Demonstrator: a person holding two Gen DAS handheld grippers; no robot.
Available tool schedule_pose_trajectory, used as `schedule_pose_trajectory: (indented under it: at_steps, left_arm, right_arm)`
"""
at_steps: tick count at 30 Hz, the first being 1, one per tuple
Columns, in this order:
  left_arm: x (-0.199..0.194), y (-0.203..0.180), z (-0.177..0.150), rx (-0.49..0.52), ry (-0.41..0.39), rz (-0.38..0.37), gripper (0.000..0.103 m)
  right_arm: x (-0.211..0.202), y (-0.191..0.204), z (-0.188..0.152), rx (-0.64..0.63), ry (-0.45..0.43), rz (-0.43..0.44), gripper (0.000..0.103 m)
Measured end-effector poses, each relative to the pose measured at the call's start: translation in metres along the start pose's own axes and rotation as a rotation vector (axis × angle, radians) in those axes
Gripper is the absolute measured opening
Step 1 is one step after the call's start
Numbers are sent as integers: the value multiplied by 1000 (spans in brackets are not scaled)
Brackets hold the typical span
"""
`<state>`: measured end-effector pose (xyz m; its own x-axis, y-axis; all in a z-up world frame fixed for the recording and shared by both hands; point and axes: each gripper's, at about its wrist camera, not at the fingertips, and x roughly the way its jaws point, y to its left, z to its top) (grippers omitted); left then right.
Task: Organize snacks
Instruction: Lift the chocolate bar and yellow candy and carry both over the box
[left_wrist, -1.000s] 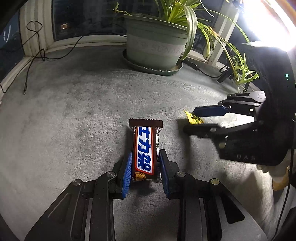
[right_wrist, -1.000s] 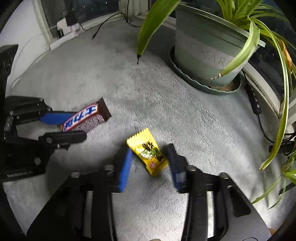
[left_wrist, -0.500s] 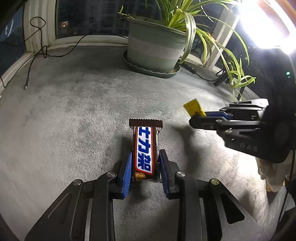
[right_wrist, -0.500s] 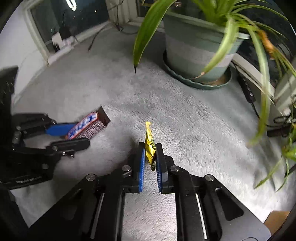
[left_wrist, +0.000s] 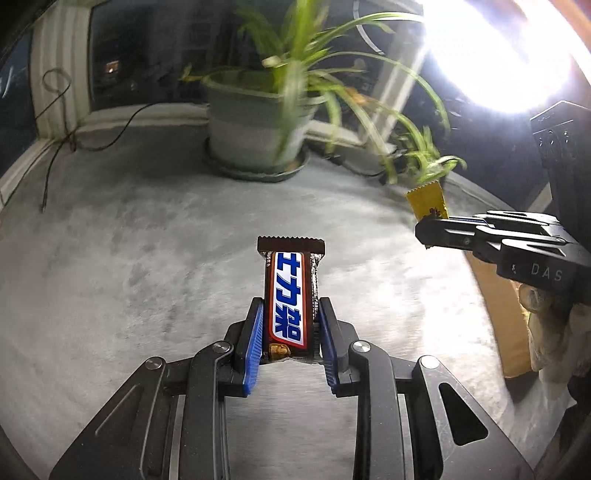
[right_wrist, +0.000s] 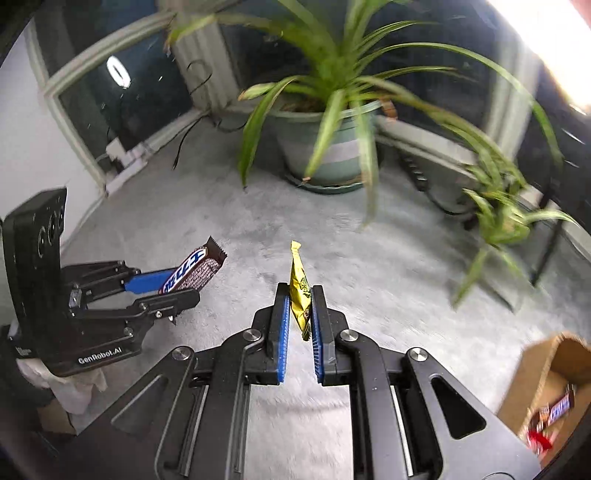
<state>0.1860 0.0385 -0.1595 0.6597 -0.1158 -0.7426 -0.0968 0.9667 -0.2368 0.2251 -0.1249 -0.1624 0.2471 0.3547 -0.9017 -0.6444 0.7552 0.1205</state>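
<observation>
My left gripper (left_wrist: 290, 325) is shut on a brown chocolate bar (left_wrist: 289, 295) with a blue and white label, held above the grey carpet (left_wrist: 129, 266). The bar also shows in the right wrist view (right_wrist: 192, 271), sticking out of the left gripper (right_wrist: 173, 288). My right gripper (right_wrist: 298, 306) is shut on a small yellow candy packet (right_wrist: 298, 291), held on edge above the carpet. In the left wrist view the right gripper (left_wrist: 428, 225) is at the right, with the yellow packet (left_wrist: 426, 199) sticking up from it.
A potted spider plant (right_wrist: 328, 147) stands at the back on a saucer. A cardboard box (right_wrist: 546, 391) with several snack bars is at the lower right, and shows in the left wrist view (left_wrist: 495, 314). Cables (left_wrist: 55, 147) lie by the window.
Both grippers have lifted off the carpet with their snacks. The right gripper closed on the yellow packet, which turned on edge. The cardboard box has come into view.
</observation>
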Motion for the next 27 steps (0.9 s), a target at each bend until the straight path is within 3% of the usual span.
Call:
schedule_pose_trajectory:
  at_steps: [15, 27]
  left_arm:
    - [-20, -128, 9, 167, -56, -135, 26]
    - [-5, -213, 3, 216, -34, -225, 26]
  right_arm:
    - [-121, -86, -56, 171, -100, -158, 11]
    - [-166, -160, -98, 268, -84, -276, 11]
